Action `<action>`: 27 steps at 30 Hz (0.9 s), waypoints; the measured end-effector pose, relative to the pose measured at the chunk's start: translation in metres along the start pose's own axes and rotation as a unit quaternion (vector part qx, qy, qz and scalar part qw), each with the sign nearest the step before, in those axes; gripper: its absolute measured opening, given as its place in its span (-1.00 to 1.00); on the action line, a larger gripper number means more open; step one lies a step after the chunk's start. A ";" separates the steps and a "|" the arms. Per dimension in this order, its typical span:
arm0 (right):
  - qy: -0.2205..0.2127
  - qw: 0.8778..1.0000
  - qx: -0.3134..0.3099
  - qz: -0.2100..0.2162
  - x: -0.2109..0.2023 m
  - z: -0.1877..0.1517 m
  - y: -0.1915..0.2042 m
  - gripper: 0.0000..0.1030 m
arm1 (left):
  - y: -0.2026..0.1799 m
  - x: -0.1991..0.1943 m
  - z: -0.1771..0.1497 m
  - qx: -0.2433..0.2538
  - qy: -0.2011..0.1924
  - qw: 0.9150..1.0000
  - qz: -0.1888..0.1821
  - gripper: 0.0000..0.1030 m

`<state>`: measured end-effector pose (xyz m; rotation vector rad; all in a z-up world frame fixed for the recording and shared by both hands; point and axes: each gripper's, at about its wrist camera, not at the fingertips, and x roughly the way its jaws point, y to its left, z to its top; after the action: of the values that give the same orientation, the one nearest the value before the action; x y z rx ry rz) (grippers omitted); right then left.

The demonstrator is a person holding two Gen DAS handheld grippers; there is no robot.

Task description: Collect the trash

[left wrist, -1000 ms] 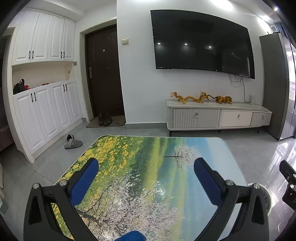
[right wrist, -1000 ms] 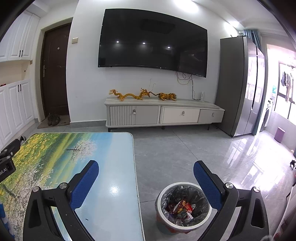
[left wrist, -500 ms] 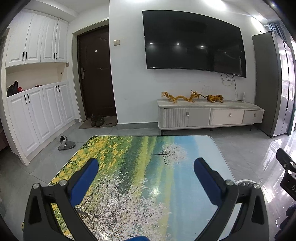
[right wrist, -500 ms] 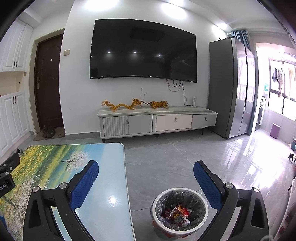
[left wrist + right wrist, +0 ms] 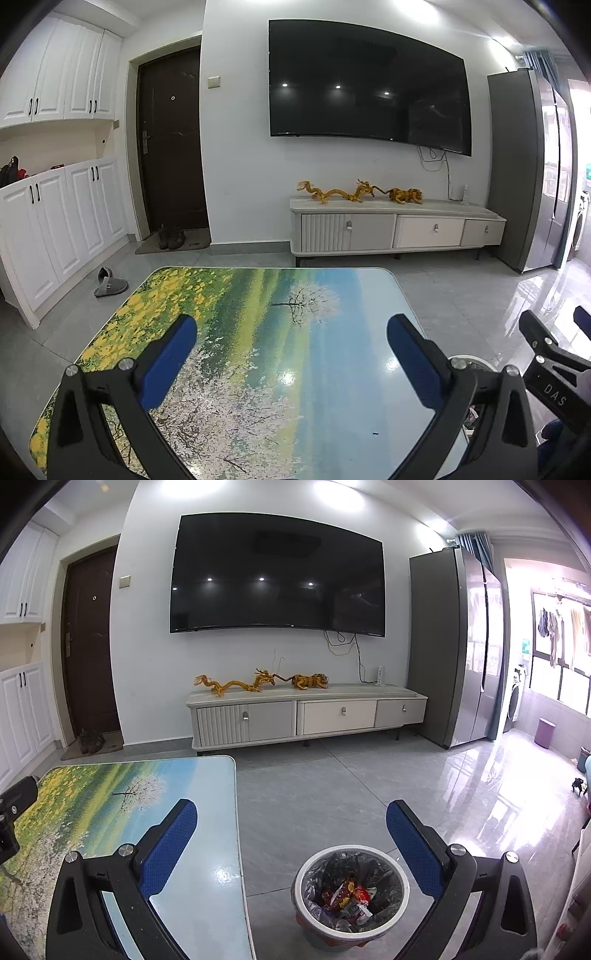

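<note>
Looking forward along the left gripper [image 5: 288, 347], the left wrist view showed its blue-padded jaws spread wide with nothing between them, poised above the table [image 5: 258, 369], whose top carried a printed landscape of yellow flowers and a white tree. No loose rubbish showed on the part of the table in view. At the right edge, the right gripper [image 5: 554, 369] intruded as a black frame, and a sliver of the trash bin [image 5: 474, 360] rim peeked out behind the left gripper's right finger. The risk here, as I judged it, was the two tools knocking together, since they sat close beside each other at the table's corner.

From the right wrist view, the right gripper [image 5: 291, 834] was likewise wide open and held nothing. Its left finger hung over the table's right edge, its right finger over the grey tiled floor [image 5: 332, 794]. The bin [image 5: 351, 893], lined with a black bag, stood on the floor just beside the table, low in the frame and between the two fingers, closer to the right one. Wrappers [image 5: 347, 890], red and orange, already lay in the bag. With the table apparently bare, the job seemed close to finished. A careless downward sweep could catch the bin's rim and tip it, spilling the wrappers back out.
</note>
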<state>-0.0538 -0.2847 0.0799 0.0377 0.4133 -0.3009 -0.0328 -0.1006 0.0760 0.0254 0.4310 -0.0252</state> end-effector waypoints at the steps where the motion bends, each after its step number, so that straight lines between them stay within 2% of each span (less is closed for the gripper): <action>1: 0.001 1.000 -0.001 0.000 0.000 -0.001 0.000 1.00 | -0.002 0.000 0.000 0.002 0.000 1.000 -0.001 1.00; 27: 0.012 1.000 -0.003 -0.012 0.003 -0.006 -0.008 1.00 | -0.011 0.008 -0.003 0.014 0.012 1.000 -0.007 1.00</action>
<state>-0.0562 -0.2926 0.0730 0.0306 0.4392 -0.3240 -0.0275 -0.1113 0.0698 0.0512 0.4543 -0.0449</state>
